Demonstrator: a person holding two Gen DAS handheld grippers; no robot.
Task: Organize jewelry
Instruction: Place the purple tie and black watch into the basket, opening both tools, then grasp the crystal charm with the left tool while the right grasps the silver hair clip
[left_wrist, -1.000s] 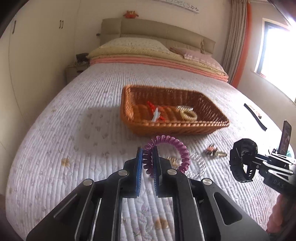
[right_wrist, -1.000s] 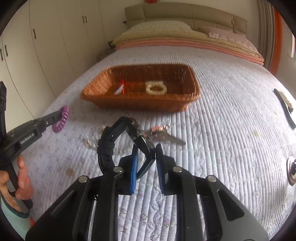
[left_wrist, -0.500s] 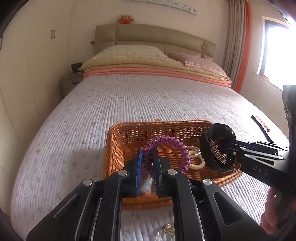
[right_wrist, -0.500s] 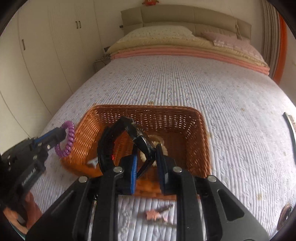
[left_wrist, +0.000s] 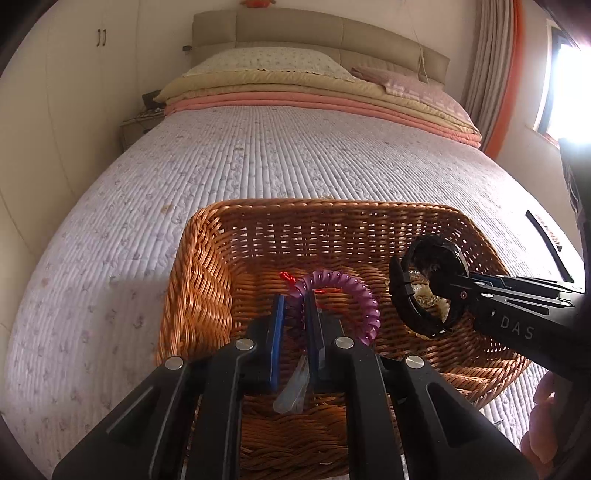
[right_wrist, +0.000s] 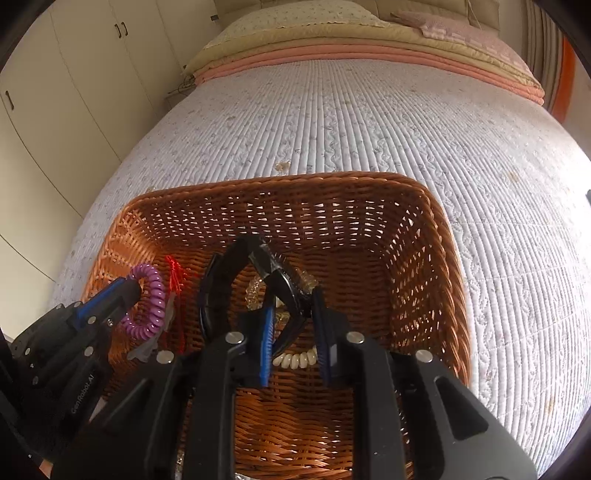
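Jaws of the left gripper (left_wrist: 293, 314) are clamped narrow on the purple coil band (left_wrist: 343, 299); most of its loop hangs free to the right of the pads, over the basket (left_wrist: 199, 288) floor. Jaws of the right gripper (right_wrist: 291, 325) have just been opening: a gap is seen between the blue pads, and the black watch (right_wrist: 236, 277) strap sits loosely between them, apparently leaning on the right pad. Whether it is pinched at all cannot be told; it reads as being let go.

Both grippers are held inside the basket rim, pointed steeply down. Below and ahead of the right jaws a white bead bracelet (right_wrist: 295, 358) and a clear bead piece (right_wrist: 255, 291) are lying on the weave. A red cord (right_wrist: 175, 275) is seen just beyond the coil band, and a pale clip-like item (left_wrist: 293, 387) lies under the left jaws.

Step in hand, as judged: drop-off, with both items carried over the basket and release begun on the right side only.

Next move calls for:
- right jaws to be opened further until the watch falls clear, then lifted straight out so the strap is not hooked
- left jaws to be opened; the coil is springy and may cling to a pad, so a wide opening is advised
- both grippers kept apart on exit; they sit close side by side
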